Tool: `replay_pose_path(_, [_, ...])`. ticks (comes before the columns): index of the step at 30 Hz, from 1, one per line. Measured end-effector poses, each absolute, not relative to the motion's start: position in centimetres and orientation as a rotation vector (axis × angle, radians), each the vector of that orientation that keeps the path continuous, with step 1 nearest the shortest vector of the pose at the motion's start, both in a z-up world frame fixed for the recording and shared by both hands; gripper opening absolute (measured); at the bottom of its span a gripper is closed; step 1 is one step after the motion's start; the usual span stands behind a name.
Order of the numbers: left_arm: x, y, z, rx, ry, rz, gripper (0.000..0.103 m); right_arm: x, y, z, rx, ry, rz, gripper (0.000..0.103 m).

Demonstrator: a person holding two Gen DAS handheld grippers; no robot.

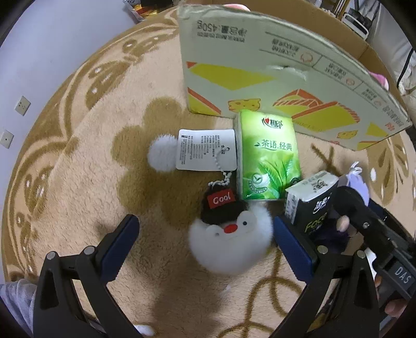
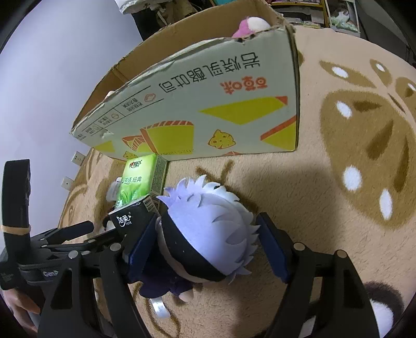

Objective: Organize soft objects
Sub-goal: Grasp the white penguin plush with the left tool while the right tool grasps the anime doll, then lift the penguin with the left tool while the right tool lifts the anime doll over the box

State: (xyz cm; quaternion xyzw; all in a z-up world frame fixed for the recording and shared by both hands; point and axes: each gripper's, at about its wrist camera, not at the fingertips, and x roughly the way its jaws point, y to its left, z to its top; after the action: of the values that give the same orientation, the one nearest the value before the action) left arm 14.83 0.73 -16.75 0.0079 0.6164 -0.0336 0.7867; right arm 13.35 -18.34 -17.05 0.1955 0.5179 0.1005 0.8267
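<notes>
A white fluffy penguin plush (image 1: pixel 231 244) with a black "Cool" hat lies on the rug between the wide-open fingers of my left gripper (image 1: pixel 205 241). Its paper tag (image 1: pixel 206 149) and a white pom-pom (image 1: pixel 162 153) lie beyond it. A green tissue pack (image 1: pixel 267 158) and a black tissue pack (image 1: pixel 310 200) lie to its right. In the right wrist view a white-haired, blindfolded doll (image 2: pixel 208 234) lies between the fingers of my right gripper (image 2: pixel 208 249), which stand open around its head. The green pack (image 2: pixel 140 179) and black pack (image 2: pixel 132 218) lie left of it.
An open cardboard box (image 1: pixel 260 67) stands on the rug behind the packs, with a pink plush (image 2: pixel 249 24) inside; it also shows in the right wrist view (image 2: pixel 208 104). The tan patterned rug (image 1: pixel 78 169) spreads around. A wall with sockets (image 1: pixel 23 105) is at left.
</notes>
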Motion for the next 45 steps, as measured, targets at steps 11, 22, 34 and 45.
replay_pose_path(11, [14.2,-0.9,-17.5,0.065,1.343,-0.066,0.089,13.5,-17.8,-17.0,0.401,1.093,0.229,0.073])
replay_pose_path(22, [13.2,-1.9,-17.7,0.079,1.304,-0.06,0.043,13.3,-18.9,-16.9,0.431,1.092,0.229,0.07])
replay_pose_path(34, [13.3,0.1,-16.2,0.049,1.258,-0.027,0.021,12.6,-19.3,-15.6,0.38,1.018,0.187,0.066])
replay_pose_path(45, [11.7,1.9,-10.7,-0.034,1.109,0.008,0.021,11.0,-20.7,-13.2,0.383,0.922,0.169,0.066])
